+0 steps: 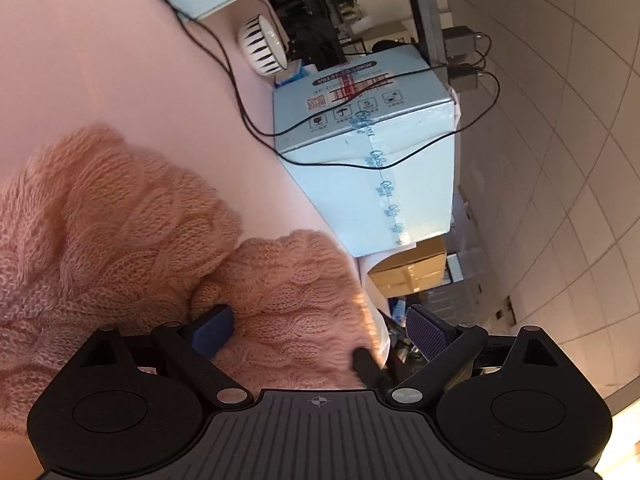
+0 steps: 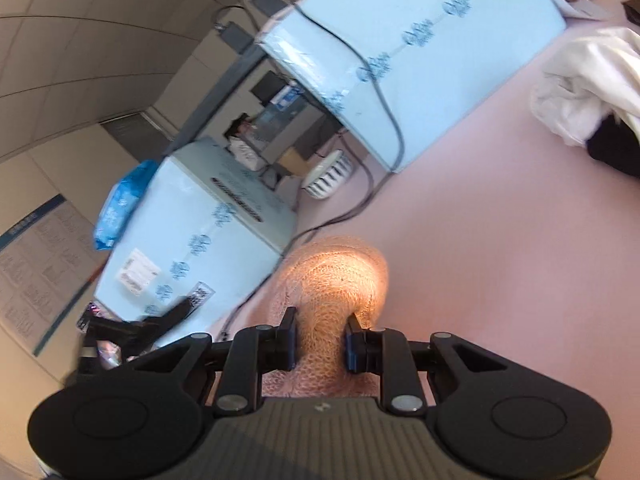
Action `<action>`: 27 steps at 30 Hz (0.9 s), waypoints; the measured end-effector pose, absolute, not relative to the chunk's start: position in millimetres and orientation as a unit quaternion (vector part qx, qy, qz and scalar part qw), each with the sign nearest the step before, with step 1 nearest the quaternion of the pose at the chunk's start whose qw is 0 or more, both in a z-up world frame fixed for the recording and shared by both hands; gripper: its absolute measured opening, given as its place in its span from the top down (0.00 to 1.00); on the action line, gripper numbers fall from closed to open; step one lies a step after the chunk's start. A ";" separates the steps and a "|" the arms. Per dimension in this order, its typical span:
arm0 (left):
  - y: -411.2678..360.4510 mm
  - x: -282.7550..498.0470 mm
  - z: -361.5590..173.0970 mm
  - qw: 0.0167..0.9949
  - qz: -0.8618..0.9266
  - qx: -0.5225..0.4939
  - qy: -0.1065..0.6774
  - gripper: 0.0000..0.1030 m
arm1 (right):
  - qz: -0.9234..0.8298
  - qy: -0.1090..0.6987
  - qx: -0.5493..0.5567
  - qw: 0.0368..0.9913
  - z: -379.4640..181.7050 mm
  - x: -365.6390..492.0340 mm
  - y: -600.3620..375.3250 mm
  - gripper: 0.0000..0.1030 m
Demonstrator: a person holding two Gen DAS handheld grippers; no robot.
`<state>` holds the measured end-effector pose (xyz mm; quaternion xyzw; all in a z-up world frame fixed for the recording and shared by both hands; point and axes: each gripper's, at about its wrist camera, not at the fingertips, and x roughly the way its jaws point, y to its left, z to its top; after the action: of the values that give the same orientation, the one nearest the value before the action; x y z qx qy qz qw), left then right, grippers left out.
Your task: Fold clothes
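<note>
In the left wrist view we see our left gripper (image 1: 320, 330) with its blue pads (image 1: 426, 336) spread wide. A fold of the pink knitted sweater (image 1: 120, 232) lies between them, touching the left pad but apart from the right one. The sweater rests on the pink table (image 1: 100, 60). Beyond it stand a light blue box (image 1: 368, 152), with a black cable (image 1: 240, 96) running over it, and a striped bowl (image 1: 264, 46).

In the right wrist view our right gripper (image 2: 320, 338) pinches a bunched part of the sweater (image 2: 340, 276) between its two pads. A white cloth (image 2: 580, 84) lies well apart on the table (image 2: 500, 240), and two light blue boxes (image 2: 420, 40) stand behind.
</note>
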<state>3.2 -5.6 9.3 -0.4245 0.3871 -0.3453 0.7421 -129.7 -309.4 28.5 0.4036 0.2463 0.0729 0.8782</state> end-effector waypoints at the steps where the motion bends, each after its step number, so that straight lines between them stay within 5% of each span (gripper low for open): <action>1: -0.6 -0.8 18.4 0.753 -0.342 -0.415 0.378 0.08 | 0.072 0.248 0.405 0.877 26.4 -129.1 -310.8 0.77; 5: 20.1 -7.2 41.9 0.801 -0.296 -0.387 0.348 0.06 | 0.072 0.246 0.407 0.876 23.0 -128.3 -311.7 0.77; 12: 35.9 22.2 -4.3 0.776 -0.226 -0.419 0.414 0.07 | 0.074 0.241 0.391 0.885 25.7 -131.0 -307.7 0.77; 19: 39.2 -23.0 40.1 0.795 -0.292 -0.449 0.286 0.07 | 0.072 0.236 0.378 0.892 29.7 -130.9 -303.2 0.77; 27: 1.4 -4.8 -14.8 0.721 -0.303 -0.484 0.392 0.07 | 0.082 0.224 0.364 0.900 41.3 -135.5 -294.1 0.77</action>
<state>-4.8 1.4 -14.8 -0.4844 0.3919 -0.3034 0.7209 -135.5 -294.1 41.3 0.3637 0.2238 0.0818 0.9005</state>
